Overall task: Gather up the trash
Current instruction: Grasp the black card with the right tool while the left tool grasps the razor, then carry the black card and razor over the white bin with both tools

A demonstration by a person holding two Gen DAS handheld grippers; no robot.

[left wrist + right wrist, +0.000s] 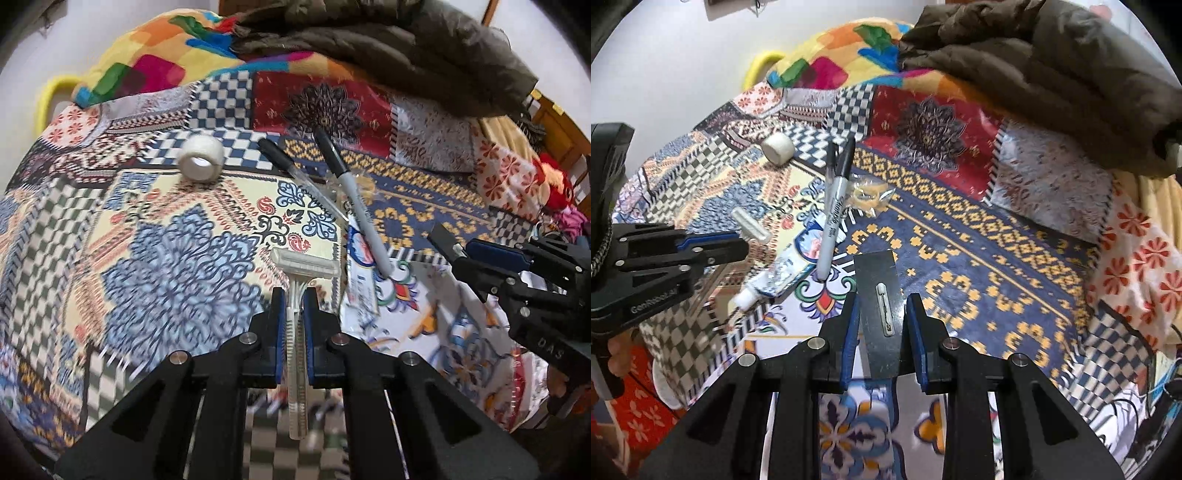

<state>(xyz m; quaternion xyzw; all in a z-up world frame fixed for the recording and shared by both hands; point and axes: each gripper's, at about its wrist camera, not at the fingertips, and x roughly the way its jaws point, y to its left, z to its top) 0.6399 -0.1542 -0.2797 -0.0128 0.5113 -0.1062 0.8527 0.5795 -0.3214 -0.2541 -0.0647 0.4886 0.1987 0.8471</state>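
My left gripper (295, 299) is shut on the handle of a white disposable razor (304, 264), held just above the patterned bedspread (177, 258). The razor's head sticks out past the fingertips. My right gripper (882, 302) is shut on a flat black badge (877, 269) with a safety pin on its back, also lifted off the cloth. In the right wrist view the left gripper (742, 245) shows at the left with the razor (751, 227). The left wrist view has the right gripper (456, 251) at its right edge.
On the bedspread lie a white tape roll (201, 158), a black-capped marker (354, 199), a clear pen (291, 166), a squeezed toothpaste tube (779, 277) and a clear wrapper (868, 195). A brown jacket (1052, 62) and a colourful blanket (147, 66) are heaped at the back.
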